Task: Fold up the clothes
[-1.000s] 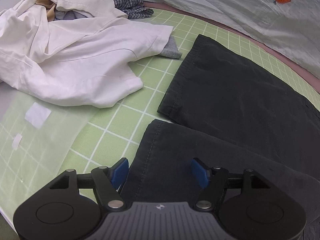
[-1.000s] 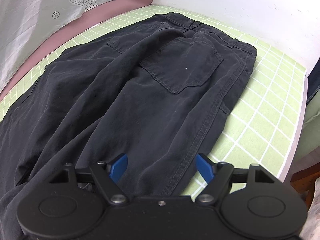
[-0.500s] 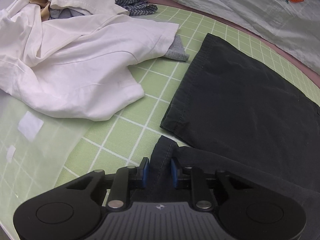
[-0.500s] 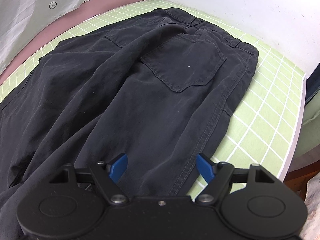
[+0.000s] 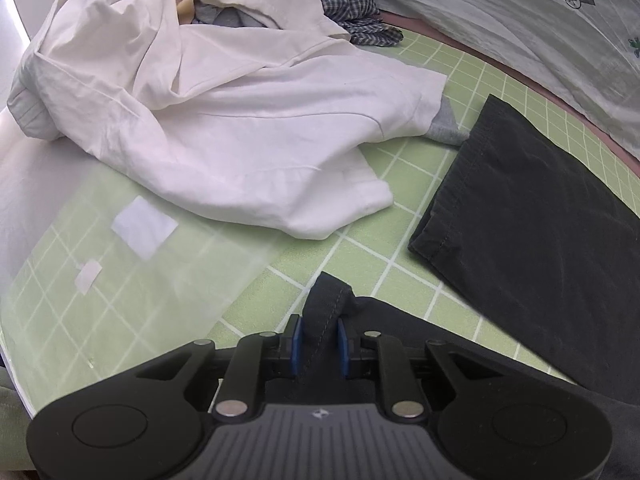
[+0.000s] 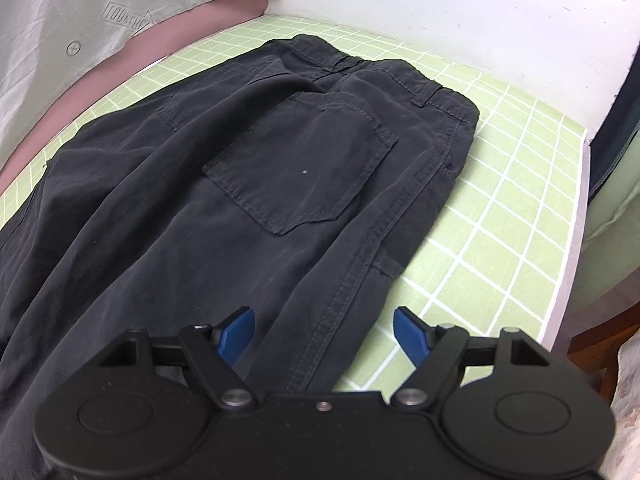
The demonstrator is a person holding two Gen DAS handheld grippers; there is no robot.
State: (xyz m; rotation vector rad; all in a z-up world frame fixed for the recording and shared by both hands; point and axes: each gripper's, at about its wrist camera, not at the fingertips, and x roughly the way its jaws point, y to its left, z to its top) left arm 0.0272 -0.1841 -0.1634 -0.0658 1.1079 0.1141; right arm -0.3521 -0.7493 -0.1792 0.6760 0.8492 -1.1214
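Black trousers [image 6: 248, 208] lie flat on a green grid mat [image 6: 516, 216], back pockets up and waistband at the far end. In the left wrist view the two leg ends show: the far leg [image 5: 532, 224] lies flat, while the near leg's hem [image 5: 326, 304] is bunched up between blue pads. My left gripper [image 5: 319, 342] is shut on that hem. My right gripper [image 6: 326, 330] hovers open over the near leg's outer side seam, and its blue fingers [image 6: 408, 334] touch no cloth.
A heap of white garments [image 5: 224, 120] with a checked cloth [image 5: 352, 12] and a grey piece [image 5: 444, 128] lies left of the leg ends. A pale sheet [image 5: 520, 24] hangs behind. A translucent film [image 5: 120, 264] covers the mat's left corner. The mat's right edge [image 6: 572, 248] drops off.
My left gripper shut on the near leg's hem and has pulled it up into a bunch. The view has shifted left. The right gripper stayed open and drifted slightly along the trousers.
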